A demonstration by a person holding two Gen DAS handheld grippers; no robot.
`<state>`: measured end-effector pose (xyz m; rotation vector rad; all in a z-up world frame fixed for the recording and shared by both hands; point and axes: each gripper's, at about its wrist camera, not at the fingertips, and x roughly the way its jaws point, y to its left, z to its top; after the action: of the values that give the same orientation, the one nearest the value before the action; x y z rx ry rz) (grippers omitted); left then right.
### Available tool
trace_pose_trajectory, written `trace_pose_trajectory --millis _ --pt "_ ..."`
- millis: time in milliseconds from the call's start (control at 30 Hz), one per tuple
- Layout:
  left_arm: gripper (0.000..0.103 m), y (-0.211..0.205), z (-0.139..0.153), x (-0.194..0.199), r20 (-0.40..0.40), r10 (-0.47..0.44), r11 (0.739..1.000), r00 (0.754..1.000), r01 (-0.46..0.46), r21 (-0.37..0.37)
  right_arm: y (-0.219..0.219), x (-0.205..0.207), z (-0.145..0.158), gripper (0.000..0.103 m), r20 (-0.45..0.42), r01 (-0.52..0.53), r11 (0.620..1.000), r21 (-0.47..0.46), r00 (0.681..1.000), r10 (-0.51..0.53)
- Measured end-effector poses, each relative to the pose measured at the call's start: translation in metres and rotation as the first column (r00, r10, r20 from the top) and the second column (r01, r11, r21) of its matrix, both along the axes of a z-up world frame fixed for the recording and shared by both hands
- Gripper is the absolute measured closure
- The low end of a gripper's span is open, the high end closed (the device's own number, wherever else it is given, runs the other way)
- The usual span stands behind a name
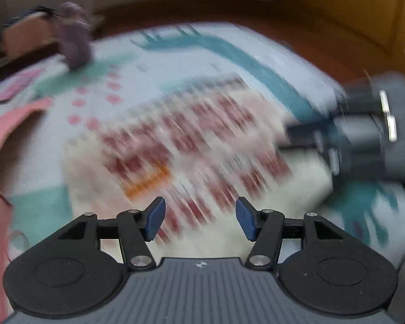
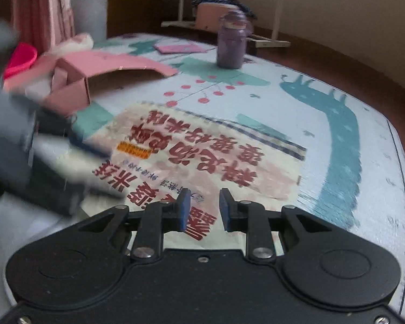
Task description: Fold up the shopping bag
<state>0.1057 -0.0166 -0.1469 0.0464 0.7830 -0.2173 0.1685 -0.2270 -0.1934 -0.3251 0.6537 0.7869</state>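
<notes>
Shopping bag (image 2: 202,159): pale plastic with large red characters and a small orange label, lying flat on the surface (image 2: 370,210), directly ahead of both of your tools. In the left wrist view the bag (image 1: 191,140) is heavily smeared by blur; its print cannot be read there.

Your left gripper (image 1: 200,220): jaws spread wide, blue pads apart, nothing between them, poised over the bag's near portion. Seen from the right wrist view it is a blurred grey body at the left edge (image 2: 40,156), over the bag's left side.

Your right gripper (image 2: 202,209): jaws parted by a narrower gap, holding nothing, above the bag's near edge. It appears in the left wrist view as a blurred grey mass at the right (image 1: 364,135).

Surface covering: pale mat printed with a teal giraffe (image 2: 337,140) and red dots.

Also on the mat: pink cardboard box (image 2: 94,75) lying open beyond the bag's left corner; purple bottle (image 2: 230,43) upright, well beyond the bag; pink booklet (image 2: 178,47) flat near the far edge.
</notes>
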Motion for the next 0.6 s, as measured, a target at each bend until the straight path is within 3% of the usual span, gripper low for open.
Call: trace_pose_trajectory --millis 100,167,233,367,400,467,500,600 --pt "0.046 0.004 -0.029 0.042 0.013 0.042 0.999 0.999 -0.042 -0.024 0.008 0.005 -0.004 0.079 0.001 -0.019 1.0 0.0 1.0 0.019" --pt "0.048 -0.003 -0.054 0.075 0.008 0.019 0.999 1.0 -0.019 -0.048 0.016 0.0 -0.008 0.079 0.0 -0.049 0.999 -0.004 0.999 0.049" --pt "0.049 -0.018 -0.07 0.097 0.008 -0.008 1.0 1.0 0.008 -0.026 0.026 -0.005 -0.016 0.079 -0.006 -0.085 0.996 -0.032 0.996 0.085" --pt "0.054 -0.063 -0.145 0.166 -0.026 -0.097 0.98 0.995 0.1 0.17 0.024 -0.001 -0.026 0.079 -0.056 -0.078 0.996 -0.039 0.996 0.075" --pt "0.054 -0.064 -0.158 0.182 0.001 -0.098 0.978 0.995 0.096 0.183 0.022 0.0 -0.026 0.079 -0.068 -0.071 0.997 -0.031 0.995 0.068" --pt "0.053 -0.057 -0.169 0.206 -0.007 -0.064 0.987 0.998 0.064 0.147 0.02 0.0 -0.025 0.079 -0.078 -0.066 0.997 -0.028 0.995 0.064" --pt "0.053 -0.043 -0.185 0.237 -0.026 0.006 0.993 1.0 -0.003 0.119 0.019 0.0 -0.025 0.079 -0.081 -0.065 0.997 -0.028 0.995 0.062" --pt "0.052 -0.024 -0.203 0.266 -0.046 0.075 0.994 0.996 -0.071 0.089 0.015 0.002 -0.024 0.079 -0.107 -0.054 0.998 -0.011 0.993 0.053"
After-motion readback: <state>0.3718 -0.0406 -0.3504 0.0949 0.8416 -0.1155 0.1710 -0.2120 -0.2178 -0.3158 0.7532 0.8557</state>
